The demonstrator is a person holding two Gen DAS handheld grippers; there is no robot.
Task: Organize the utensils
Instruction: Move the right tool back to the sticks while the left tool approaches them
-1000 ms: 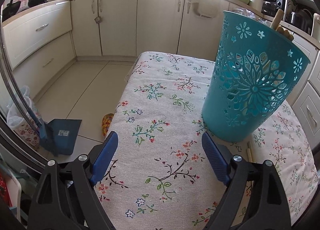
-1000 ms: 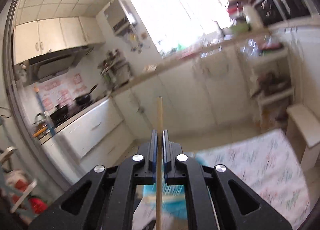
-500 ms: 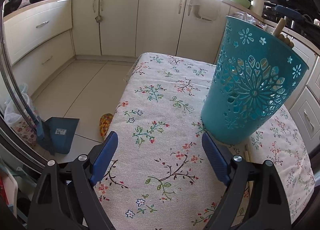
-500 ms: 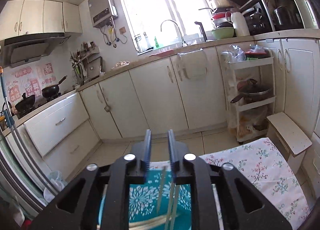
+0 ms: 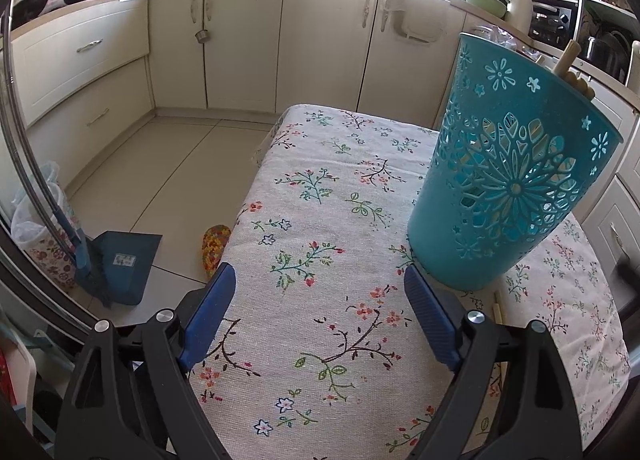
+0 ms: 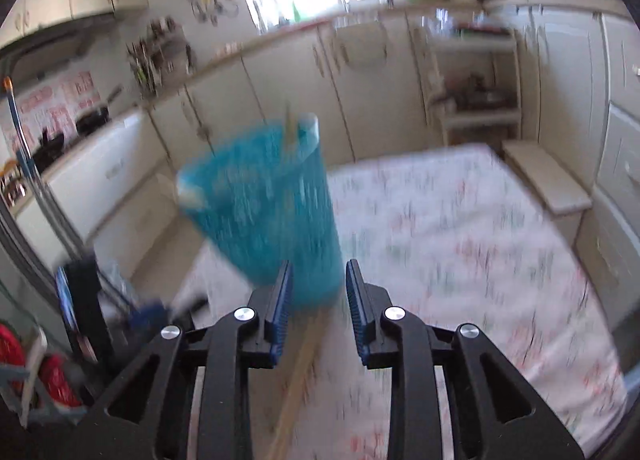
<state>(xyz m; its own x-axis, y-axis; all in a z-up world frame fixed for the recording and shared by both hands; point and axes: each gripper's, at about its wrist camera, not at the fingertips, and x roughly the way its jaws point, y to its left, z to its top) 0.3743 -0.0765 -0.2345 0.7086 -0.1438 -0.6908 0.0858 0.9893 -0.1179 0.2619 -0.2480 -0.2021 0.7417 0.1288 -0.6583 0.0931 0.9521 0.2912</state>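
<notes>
Left wrist view, lower frame: left gripper (image 5: 318, 314) wide open, holding nothing, low over the floral tablecloth (image 5: 320, 219). Centre-right: teal basket (image 5: 508, 179) stands on the cloth, wooden handles (image 5: 568, 59) poking above its rim at upper right. Lower right, just beside the basket base: end of a loose wooden stick (image 5: 498, 310) lying on the cloth, mostly cut off behind the right finger.

Right wrist view, lower centre: right gripper (image 6: 318, 312) partly open, nothing between the pads. The basket (image 6: 264, 211) sits centre-left; a wooden stick (image 6: 298, 376) runs from its base down to the bottom edge under the gripper. Probably the same stick; can't confirm.

Risks (judgement):
- Stick lies flat on soft cloth w/ its end close to the basket base. A descending pinch could snag fabric or slide the stick instead of gripping it.
- Basket looks light & tall, loaded w/ long handles. A knock from either gripper could tip it.
- Right view is heavily blurred, so alignment on a thin stick is unreliable.

Hidden/unclear: basket contents seen only through cut-outs; stick's full length; exact type of utensils.
</notes>
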